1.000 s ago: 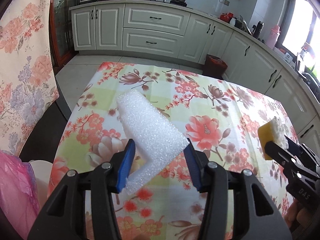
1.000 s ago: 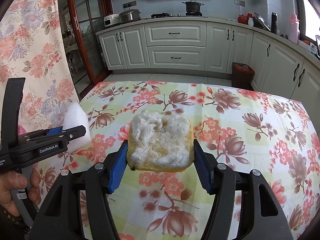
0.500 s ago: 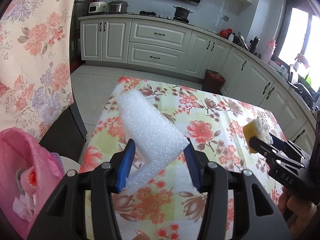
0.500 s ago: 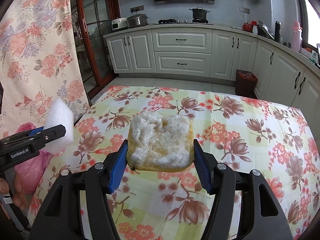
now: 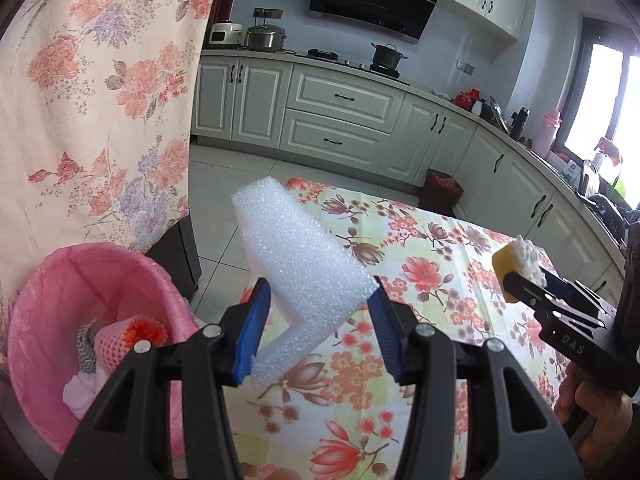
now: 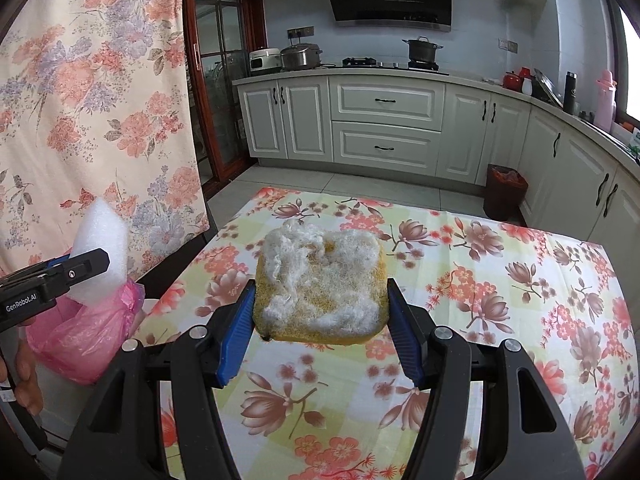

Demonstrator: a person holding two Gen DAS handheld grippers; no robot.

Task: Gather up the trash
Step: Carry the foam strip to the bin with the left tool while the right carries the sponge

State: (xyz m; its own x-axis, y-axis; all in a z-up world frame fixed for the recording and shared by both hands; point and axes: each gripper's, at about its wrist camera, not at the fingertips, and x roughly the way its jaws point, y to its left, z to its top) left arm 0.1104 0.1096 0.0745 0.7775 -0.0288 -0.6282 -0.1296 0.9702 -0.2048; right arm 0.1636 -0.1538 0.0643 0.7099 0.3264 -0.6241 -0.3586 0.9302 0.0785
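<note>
1. Since the earlier frames, both tools have swung left off the desk's middle. The pink-lined bin (image 5: 96, 320), only a sliver at the left tool's lower left a second ago, now shows its whole open mouth there, and the white foam block (image 5: 298, 276) has travelled with the left tool (image 5: 320, 332) toward the desk (image 5: 440, 292) edge.

2. Step in hand, as I judge it: carry the foam over the bin and let it drop. To do this well, bring the left tool further to its own left and down until the foam hangs over the bin mouth rather than over the rim. The block is long and angled, and it could catch the liner's edge and tip out onto the floor.

3. Left tool: blue fingers (image 5: 256, 328) clamped on the foam's lower part. The foam juts up and ahead of the tool, clear of the desk.

4. Right tool (image 6: 320, 332): fingers pressed against both sides of the yellow sponge (image 6: 320, 292), whose top is covered in frayed white fibre. It is held above the desk, and the bin lies well to this tool's left.

5. Already in the bin: a red-and-white net sleeve (image 5: 132, 334) and some scraps.
</note>
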